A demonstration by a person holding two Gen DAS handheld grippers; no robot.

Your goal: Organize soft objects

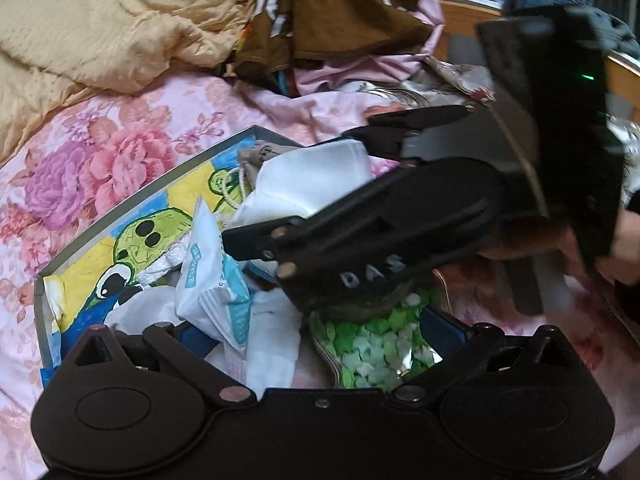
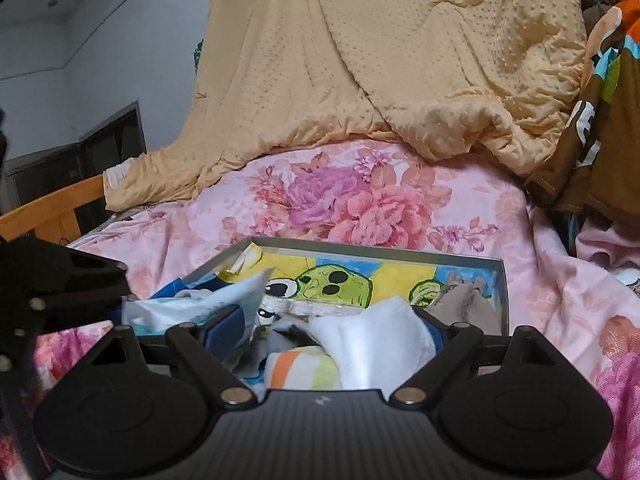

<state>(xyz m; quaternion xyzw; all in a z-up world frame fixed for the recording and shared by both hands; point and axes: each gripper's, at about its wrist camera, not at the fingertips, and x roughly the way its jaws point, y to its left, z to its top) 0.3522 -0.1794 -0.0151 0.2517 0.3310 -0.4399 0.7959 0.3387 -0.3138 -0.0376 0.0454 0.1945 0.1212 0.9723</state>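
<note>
The soft things are heaped in a shallow grey-rimmed box [image 1: 140, 196] lying on the bed, its bottom painted with green cartoon frogs on yellow and blue. In the left wrist view a folded white cloth [image 1: 316, 176] sits toward the box's one o'clock corner, with a beige drawstring pouch [image 1: 256, 156] just beyond it at twelve. A white packet with light blue print [image 1: 212, 276] stands tilted in the middle, and more white cloth lies crumpled under it toward six o'clock. At four o'clock from the packet there is a clear bag of small green and white pieces [image 1: 376, 340].

The left gripper [image 1: 320, 332] hangs over that near end with its jaws spread as wide as they go, nothing pinched between them; the bag and the white cloth merely lie below the gap. The right gripper [image 1: 296, 184] reaches in from three o'clock, jaws well apart on either side of the folded white cloth; from its own camera the cloth [image 2: 372, 340] lies against the right pad, though whether it is actually pressed I cannot quite tell. A striped orange and green cloth [image 2: 300, 372] shows below it.

Around the box spreads a pink floral bedsheet [image 2: 360, 200], with a tan quilt [image 2: 380, 60] piled at twelve o'clock and a brown printed garment [image 1: 340, 12] at one
</note>
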